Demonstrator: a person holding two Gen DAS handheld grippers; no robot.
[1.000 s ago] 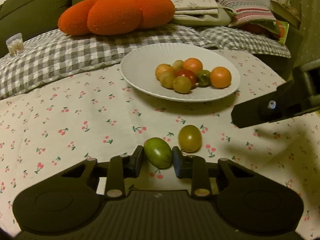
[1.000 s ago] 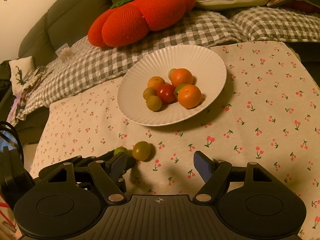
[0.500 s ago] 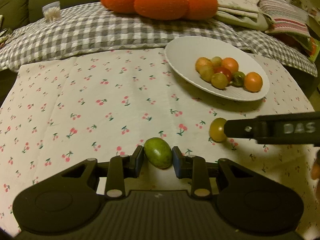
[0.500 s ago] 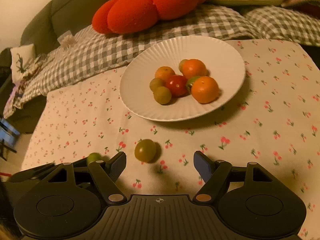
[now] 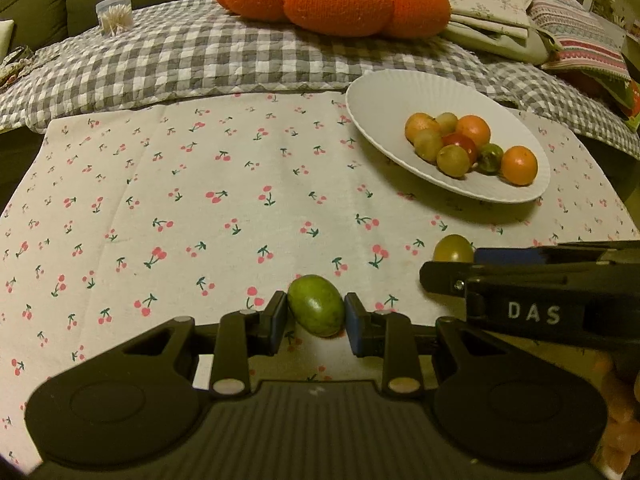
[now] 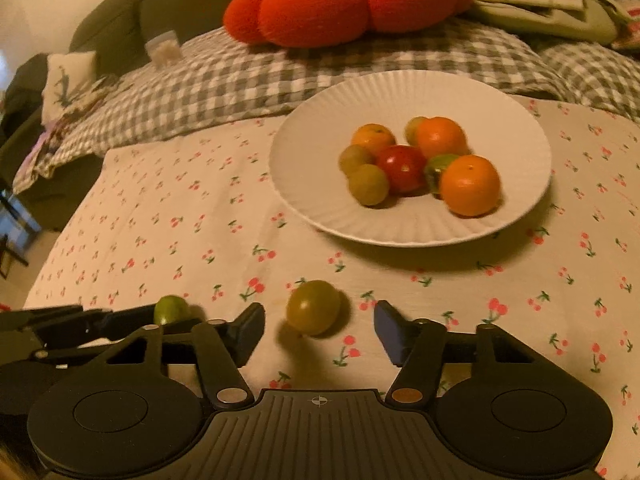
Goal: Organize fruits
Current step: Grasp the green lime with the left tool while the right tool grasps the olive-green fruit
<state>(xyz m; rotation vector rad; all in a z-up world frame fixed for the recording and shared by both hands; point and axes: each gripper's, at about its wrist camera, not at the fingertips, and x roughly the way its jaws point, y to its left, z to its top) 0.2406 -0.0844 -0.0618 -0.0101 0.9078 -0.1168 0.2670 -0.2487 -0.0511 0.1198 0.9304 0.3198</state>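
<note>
Already the left gripper is clamped on the oval green fruit, its blue pads pressed to the fruit's two sides low over the cherry-print cloth. At about three o'clock from it in the left wrist view, the right gripper has just been closing its jaws around the round olive-green fruit, which sits on the cloth between them; in the right wrist view a gap shows on each side, so the pads do not press on it yet. The white plate lies at about one o'clock from that fruit, well apart, and carries a small heap of orange, red and green fruits towards its middle. The likeliest trouble is the round fruit rolling: it is smooth and free on the cloth, and if one pad meets it before the other it may squirt out towards twelve o'clock, or be pinched off-centre and drop on the way to the plate. The two grippers also sit close together, the right one's body just beside the left one's fingers, so a careless lift could knock them and jar the oval fruit loose. Setting either fruit down onto the heap could start the piled fruits rolling towards the plate's low rim.
</note>
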